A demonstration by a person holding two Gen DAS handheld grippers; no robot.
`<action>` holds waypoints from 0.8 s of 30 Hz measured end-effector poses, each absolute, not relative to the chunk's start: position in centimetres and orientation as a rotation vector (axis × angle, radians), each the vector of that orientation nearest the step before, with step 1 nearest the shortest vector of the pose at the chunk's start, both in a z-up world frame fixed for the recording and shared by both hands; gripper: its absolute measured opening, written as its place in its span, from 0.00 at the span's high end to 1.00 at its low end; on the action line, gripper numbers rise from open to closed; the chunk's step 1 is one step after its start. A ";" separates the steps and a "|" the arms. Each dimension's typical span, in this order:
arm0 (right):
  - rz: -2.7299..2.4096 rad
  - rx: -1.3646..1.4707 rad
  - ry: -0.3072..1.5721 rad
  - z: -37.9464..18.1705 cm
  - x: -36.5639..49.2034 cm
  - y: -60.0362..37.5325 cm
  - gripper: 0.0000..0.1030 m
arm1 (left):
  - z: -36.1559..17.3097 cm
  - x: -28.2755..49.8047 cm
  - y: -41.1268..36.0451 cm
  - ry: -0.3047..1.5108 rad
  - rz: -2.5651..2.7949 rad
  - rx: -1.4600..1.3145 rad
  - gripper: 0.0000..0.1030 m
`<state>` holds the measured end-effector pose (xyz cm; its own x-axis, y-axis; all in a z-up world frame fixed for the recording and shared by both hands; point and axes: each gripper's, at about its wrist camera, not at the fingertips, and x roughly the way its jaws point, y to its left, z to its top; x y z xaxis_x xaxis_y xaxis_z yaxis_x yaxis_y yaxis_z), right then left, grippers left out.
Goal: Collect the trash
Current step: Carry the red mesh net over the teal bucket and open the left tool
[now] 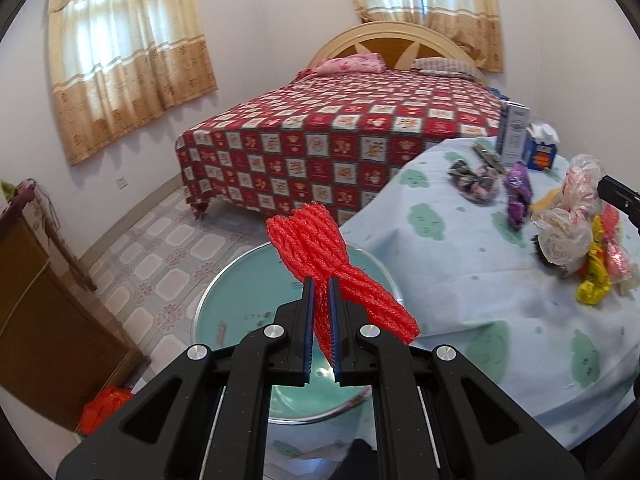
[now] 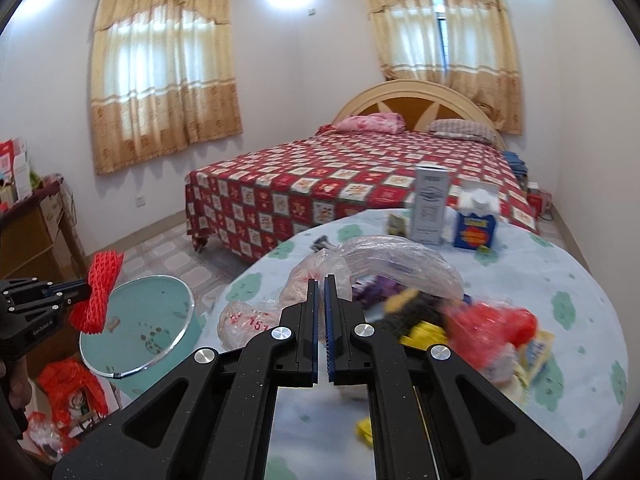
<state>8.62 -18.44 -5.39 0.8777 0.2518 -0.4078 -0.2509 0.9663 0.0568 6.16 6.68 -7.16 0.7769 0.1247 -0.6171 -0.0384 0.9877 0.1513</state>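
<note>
Red foam fruit netting [image 1: 320, 264] is pinched at its waist in my left gripper [image 1: 322, 284], held level over the teal round bin [image 1: 240, 280] standing at the table's nine o'clock. My right gripper [image 2: 321, 284], jaws nearly together and gripping nothing, points at crumpled clear plastic bags [image 2: 384, 264] on the cloud-print tablecloth [image 2: 540, 264].
</note>
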 end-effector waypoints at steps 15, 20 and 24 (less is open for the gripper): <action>0.367 -0.059 0.443 -5.3 12.0 -11.6 0.96 | -7.5 6.9 12.2 0.699 0.207 0.107 0.93; 0.399 -0.075 0.446 -5.5 12.5 -9.6 0.96 | -7.9 6.9 13.3 0.712 0.233 0.110 0.93; 0.421 -0.090 0.448 -5.6 12.8 -8.2 0.96 | -8.2 7.0 13.9 0.723 0.252 0.115 0.93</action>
